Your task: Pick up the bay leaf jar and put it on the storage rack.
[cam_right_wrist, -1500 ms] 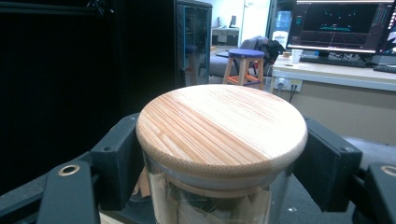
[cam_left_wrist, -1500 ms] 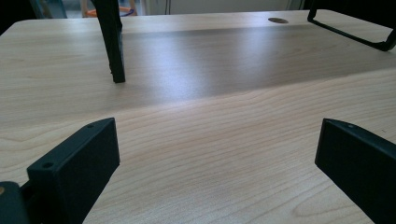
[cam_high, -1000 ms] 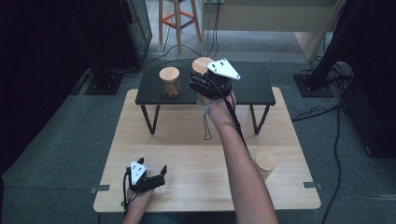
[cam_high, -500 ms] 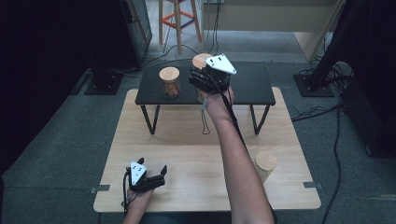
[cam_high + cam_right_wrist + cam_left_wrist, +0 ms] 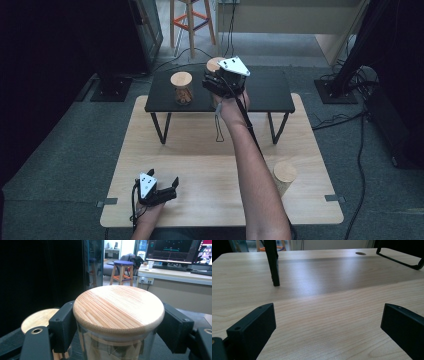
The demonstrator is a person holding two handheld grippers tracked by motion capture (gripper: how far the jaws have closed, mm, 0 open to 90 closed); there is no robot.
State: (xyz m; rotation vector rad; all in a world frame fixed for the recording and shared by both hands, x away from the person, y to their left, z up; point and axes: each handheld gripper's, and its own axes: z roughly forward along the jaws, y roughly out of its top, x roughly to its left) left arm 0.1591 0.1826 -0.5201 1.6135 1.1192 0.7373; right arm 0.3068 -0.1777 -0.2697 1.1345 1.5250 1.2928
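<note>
Wooden surface [image 5: 210,150] below, largest of all, mostly bare. Small black raised shelf [image 5: 270,95] along its far edge, on thin legs. On the shelf's left half, a glass jar with a bamboo lid [image 5: 181,88], standing upright, something brown inside. Just beside it, toward the shelf's middle, a second lidded jar [image 5: 117,322], clamped below the lid by the right gripper [image 5: 223,85], jaws pressed against the glass on both sides. Whether its base touches the shelf or hangs just above: cannot tell, with the hand in front. Near the surface's front right corner, a third jar [image 5: 285,176], standing alone, well apart from the other two. Near the front left corner, the left gripper [image 5: 156,190], lying idle on the wood, jaws spread wide with nothing between them.

Judged from the layout: moving jars up onto the shelf, roughly two thirds through. One jar set down, the second at or nearly at its place beside the first but not yet let go. Left to do: release, then fetch the remaining jar from the front right corner.
</note>
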